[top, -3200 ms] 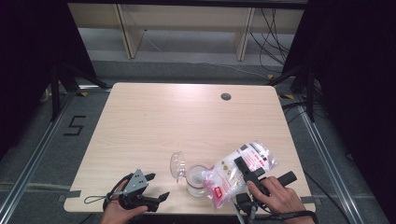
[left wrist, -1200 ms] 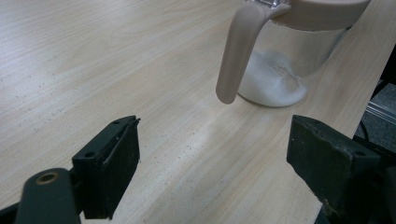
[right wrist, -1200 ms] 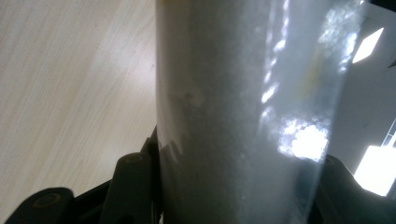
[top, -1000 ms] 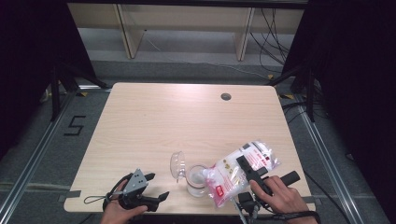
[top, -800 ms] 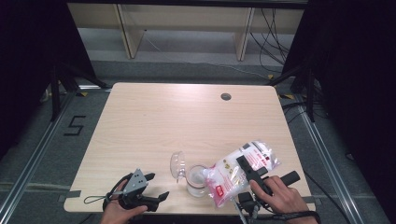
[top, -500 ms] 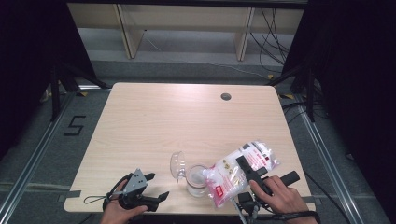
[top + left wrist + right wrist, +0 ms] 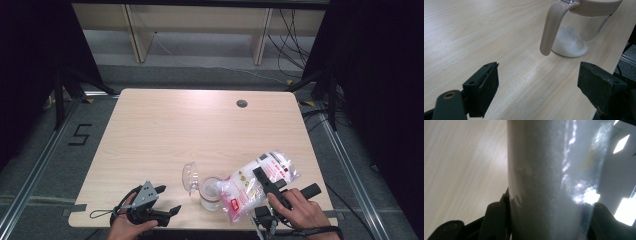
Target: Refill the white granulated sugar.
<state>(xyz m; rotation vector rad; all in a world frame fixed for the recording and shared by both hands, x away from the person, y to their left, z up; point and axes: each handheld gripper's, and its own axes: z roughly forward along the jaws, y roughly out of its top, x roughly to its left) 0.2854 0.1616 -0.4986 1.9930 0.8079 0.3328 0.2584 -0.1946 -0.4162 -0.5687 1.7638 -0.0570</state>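
A clear jug (image 7: 210, 196) with a beige rim and handle stands near the table's front edge, its clear lid (image 7: 188, 176) flipped open to the left. White powder lies in the jug's (image 7: 573, 37) bottom. A plastic bag of white granules (image 7: 250, 186) with a red label is tilted over the jug's mouth, and my right gripper (image 7: 263, 180) is shut on it. In the right gripper view the bag (image 7: 554, 177) sits between the jaws of that gripper (image 7: 549, 220). My left gripper (image 7: 169, 200) rests open left of the jug, nothing between its jaws (image 7: 542, 92).
The light wooden table (image 7: 190, 130) has a round cable hole (image 7: 242, 103) at the back right. Dark floor and metal rails surround it, with shelving legs behind. Both hands sit at the table's front edge.
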